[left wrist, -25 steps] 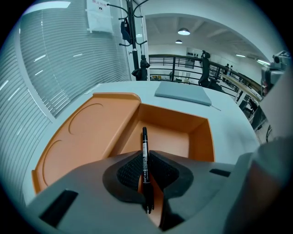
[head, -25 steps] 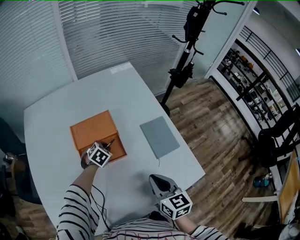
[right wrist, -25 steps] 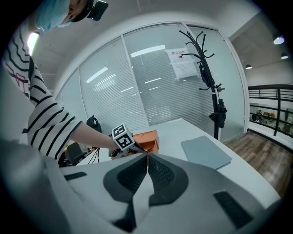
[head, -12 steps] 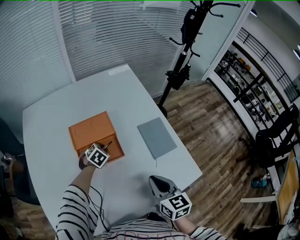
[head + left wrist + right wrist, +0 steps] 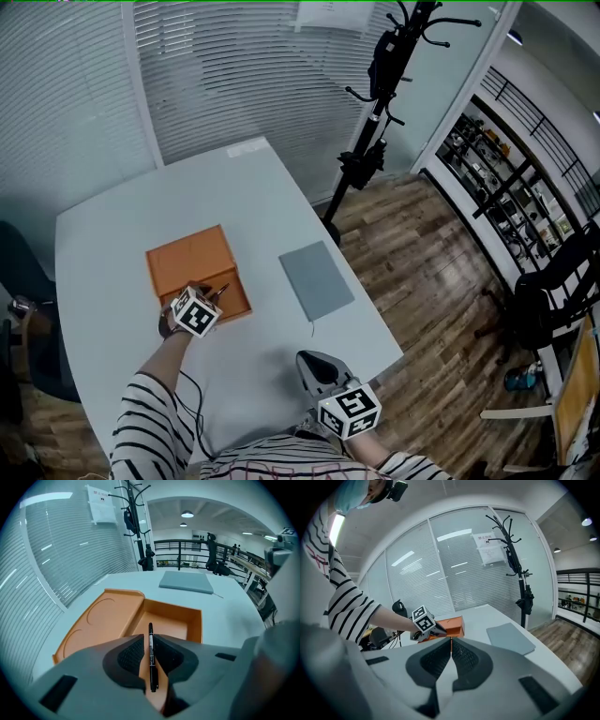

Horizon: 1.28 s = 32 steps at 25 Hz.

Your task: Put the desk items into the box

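A black pen [image 5: 151,663] is held tight in the left gripper [image 5: 151,641], over the orange box [image 5: 196,625]. The right gripper [image 5: 450,645] is pressed closed with nothing in it. A gray notebook [image 5: 317,279] is seen on the white table [image 5: 225,187], near the box.

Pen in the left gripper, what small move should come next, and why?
Probably lower it slightly and open the jaws. The left gripper is shut on the black pen, whose tip points over the open compartment of the orange box, so letting go there should drop it inside.
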Tool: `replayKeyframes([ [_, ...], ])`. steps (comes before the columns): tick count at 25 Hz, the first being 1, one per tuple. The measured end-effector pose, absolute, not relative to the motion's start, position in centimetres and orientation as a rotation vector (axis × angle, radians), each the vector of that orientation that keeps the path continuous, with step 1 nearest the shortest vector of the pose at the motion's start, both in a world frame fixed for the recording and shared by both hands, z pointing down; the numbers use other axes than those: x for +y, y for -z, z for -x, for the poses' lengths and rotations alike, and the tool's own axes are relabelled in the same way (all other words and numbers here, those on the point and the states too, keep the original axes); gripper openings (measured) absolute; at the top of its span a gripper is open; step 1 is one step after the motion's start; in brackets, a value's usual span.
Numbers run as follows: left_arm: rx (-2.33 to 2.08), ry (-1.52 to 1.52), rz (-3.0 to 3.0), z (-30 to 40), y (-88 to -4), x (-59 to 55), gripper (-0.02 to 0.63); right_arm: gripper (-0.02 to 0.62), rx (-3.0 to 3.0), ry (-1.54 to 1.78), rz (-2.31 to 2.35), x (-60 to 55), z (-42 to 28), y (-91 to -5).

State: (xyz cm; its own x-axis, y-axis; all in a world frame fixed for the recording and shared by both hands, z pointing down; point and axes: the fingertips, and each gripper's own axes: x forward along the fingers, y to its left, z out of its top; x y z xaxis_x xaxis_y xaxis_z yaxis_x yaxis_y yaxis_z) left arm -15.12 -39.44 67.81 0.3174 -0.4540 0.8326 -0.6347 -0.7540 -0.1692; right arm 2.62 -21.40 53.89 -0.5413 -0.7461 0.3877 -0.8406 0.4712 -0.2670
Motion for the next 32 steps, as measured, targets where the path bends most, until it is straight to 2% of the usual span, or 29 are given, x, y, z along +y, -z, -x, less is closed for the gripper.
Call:
replayKeyframes([
  [15, -1.346, -1.087, -2.476, 15.8, -58.6, -36.1, 0.054, 0.026, -2.612, -0.569, -1.206, -20.6, -1.9, -52.4],
  [32, -1.706, -0.714, -2.43, 17.5, -51.6, -25.1, 0.034, 0.026, -2.714, -0.466, -1.02, -18.6, -1.2, -51.1],
])
